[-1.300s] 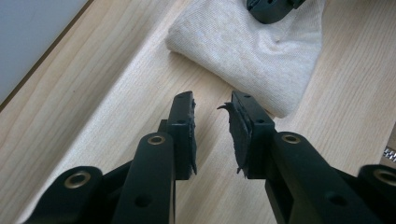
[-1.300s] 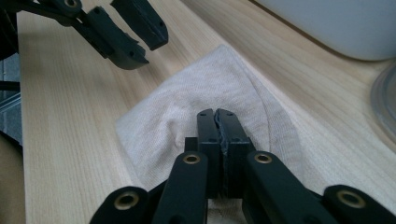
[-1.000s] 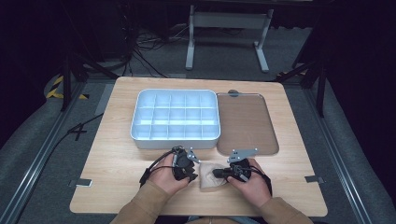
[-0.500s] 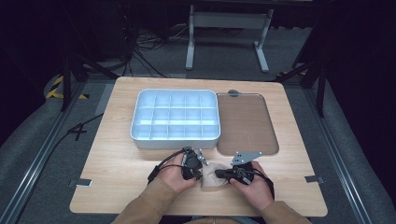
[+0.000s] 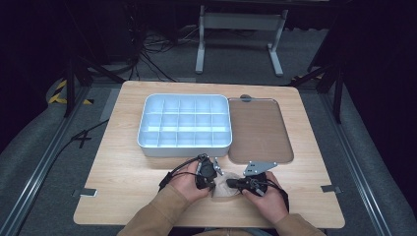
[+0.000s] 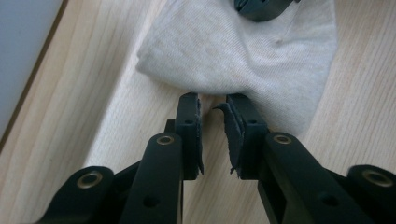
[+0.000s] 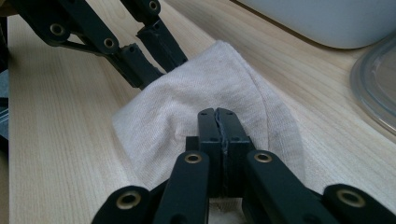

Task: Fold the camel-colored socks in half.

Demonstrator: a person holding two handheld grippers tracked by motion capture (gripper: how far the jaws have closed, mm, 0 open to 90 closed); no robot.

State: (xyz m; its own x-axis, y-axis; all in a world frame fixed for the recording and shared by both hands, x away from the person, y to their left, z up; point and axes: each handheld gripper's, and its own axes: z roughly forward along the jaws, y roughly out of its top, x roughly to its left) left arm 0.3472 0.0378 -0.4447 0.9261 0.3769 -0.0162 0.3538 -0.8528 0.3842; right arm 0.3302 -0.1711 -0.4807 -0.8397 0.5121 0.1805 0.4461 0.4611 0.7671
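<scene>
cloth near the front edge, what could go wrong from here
1. The left claw stands slightly parted at the edge of the cloth, having just opened, with no fabric between its pads; closing there may catch only air.
2. The right claw is shut on a small fold; pulling might slip it free.
3. The divided tray sits close behind, so lifting may snag it.

Tabletop [image 5: 128, 196]: a pale wood surface is carrying everything in the scene.
Compartment box [image 5: 185, 124]: a light blue tray of small square cells is sitting at the tabletop's middle.
Brown tray [image 5: 259, 129]: a flat rounded tray is lying just beside the box, on its right.
Floor cables [image 5: 147, 46]: black cables are trailing behind the tabletop.
Metal stand [image 5: 239, 22]: grey legs are standing beyond the far edge.
</scene>
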